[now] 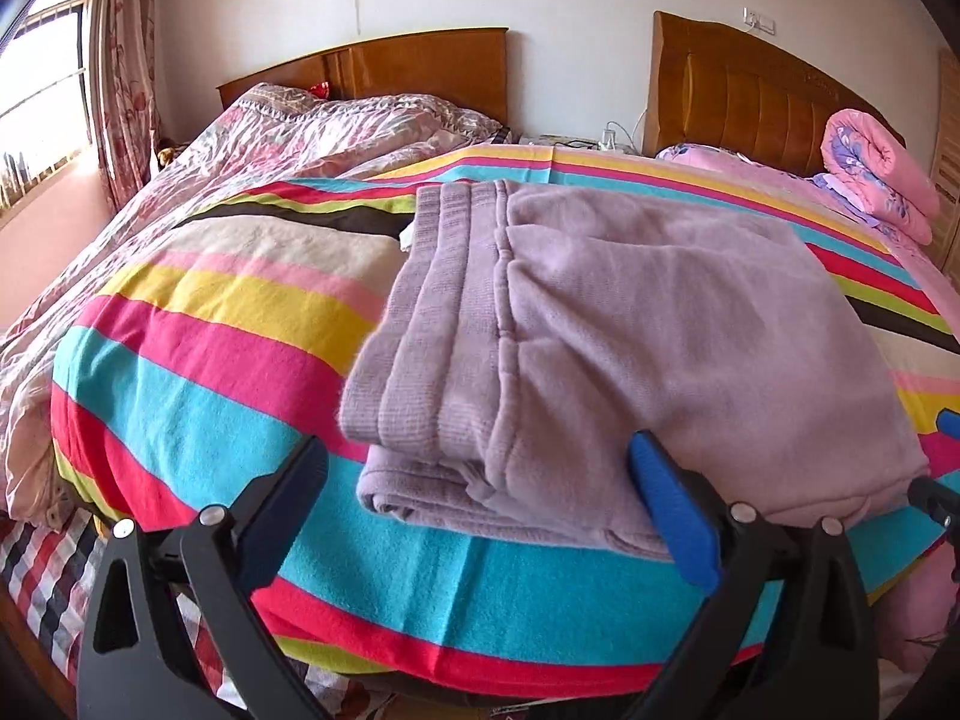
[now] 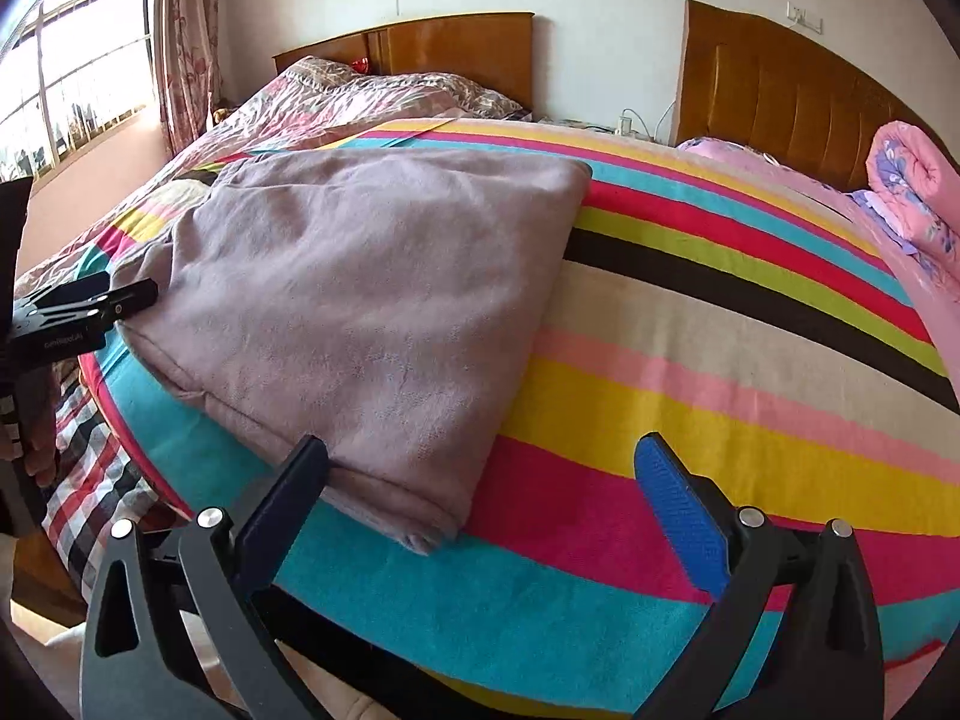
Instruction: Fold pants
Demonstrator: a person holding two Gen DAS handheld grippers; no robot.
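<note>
Lilac fleece pants (image 1: 630,324) lie folded in a flat stack on the striped blanket (image 1: 198,372), ribbed waistband at the left. My left gripper (image 1: 480,462) is open just in front of the near edge of the pants, holding nothing. In the right wrist view the pants (image 2: 360,300) lie left of centre. My right gripper (image 2: 480,462) is open at their near right corner, its left finger (image 2: 288,492) beside the fold. The left gripper (image 2: 96,312) shows at the left edge there, and the right gripper's tip (image 1: 942,456) at the right edge of the left wrist view.
The striped blanket (image 2: 720,372) covers the bed. A floral quilt (image 1: 252,138) lies at the back left, a rolled pink quilt (image 1: 876,174) at the back right. Two wooden headboards (image 1: 750,96) stand by the wall. A checked sheet (image 2: 90,480) hangs at the bed's near edge.
</note>
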